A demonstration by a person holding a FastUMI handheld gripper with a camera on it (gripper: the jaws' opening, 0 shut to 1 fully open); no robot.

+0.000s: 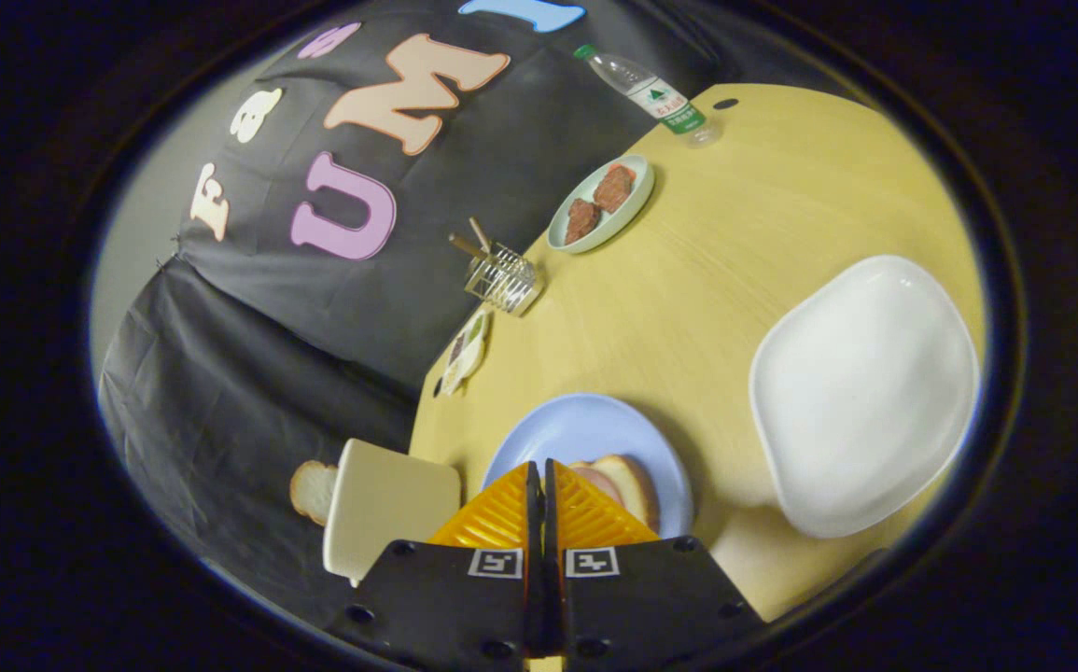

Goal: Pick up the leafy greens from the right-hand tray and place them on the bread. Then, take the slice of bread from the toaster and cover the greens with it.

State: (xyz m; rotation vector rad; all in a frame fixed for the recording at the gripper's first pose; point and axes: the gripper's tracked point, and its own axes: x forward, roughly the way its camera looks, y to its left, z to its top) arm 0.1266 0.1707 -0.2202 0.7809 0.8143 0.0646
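Note:
My gripper (539,464) is shut, fingers pressed together with nothing visible between them. Just beyond the fingertips lies a blue plate (585,429) holding a slice of bread (634,487) with a pinkish slice on top, partly hidden by the fingers. Left of the fingers stands a cream toaster (389,509) at the table's edge, with a bread slice (313,490) sticking out of it. To the right of the plate is a large white tray (865,392) whose surface looks bare. A small dish (464,357) with something green and dark sits farther along the table edge.
On the yellow wooden table (716,271) farther off stand a wire rack (501,278) with wooden sticks, a pale green plate (643,187) with two brown patties, and a plastic water bottle (651,93). The black cloth wall runs along the table's far edge.

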